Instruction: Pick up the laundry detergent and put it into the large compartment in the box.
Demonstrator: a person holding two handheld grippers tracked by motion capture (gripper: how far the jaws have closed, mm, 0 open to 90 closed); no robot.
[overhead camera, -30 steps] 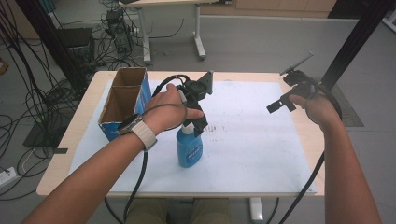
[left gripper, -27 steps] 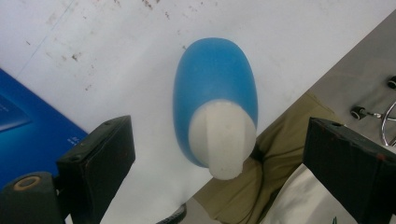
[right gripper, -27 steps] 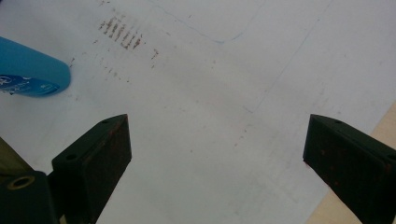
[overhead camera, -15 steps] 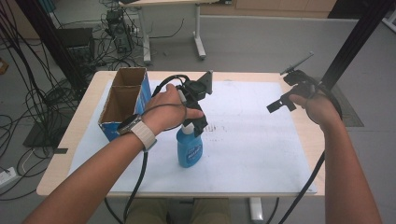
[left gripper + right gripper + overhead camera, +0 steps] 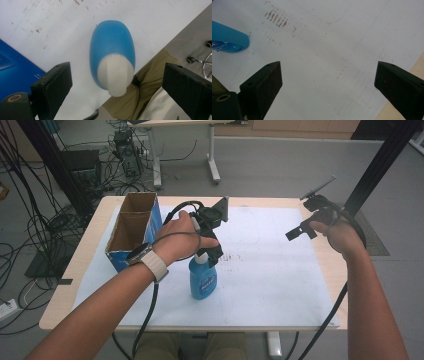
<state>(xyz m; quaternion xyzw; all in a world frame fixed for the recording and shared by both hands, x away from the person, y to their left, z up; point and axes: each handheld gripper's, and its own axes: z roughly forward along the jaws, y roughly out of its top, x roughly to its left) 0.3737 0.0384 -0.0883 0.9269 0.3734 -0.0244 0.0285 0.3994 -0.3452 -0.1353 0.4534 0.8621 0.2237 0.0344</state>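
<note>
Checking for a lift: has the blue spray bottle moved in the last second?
No. The blue plastic spray bottle stands equally far from the cardboard box.

The room is evenly lit from overhead, soft and fairly bright, with no hard glare. The white sheet [image 5: 270, 270] over the table reads slightly bluish and carries only faint, diffuse shadows under the forearms. The high view is a little soft and grainy. In the left gripper view the spray bottle [image 5: 112, 53] sits close and blurred, its edges smeared; the black jaws are underexposed, nearly featureless.
</note>
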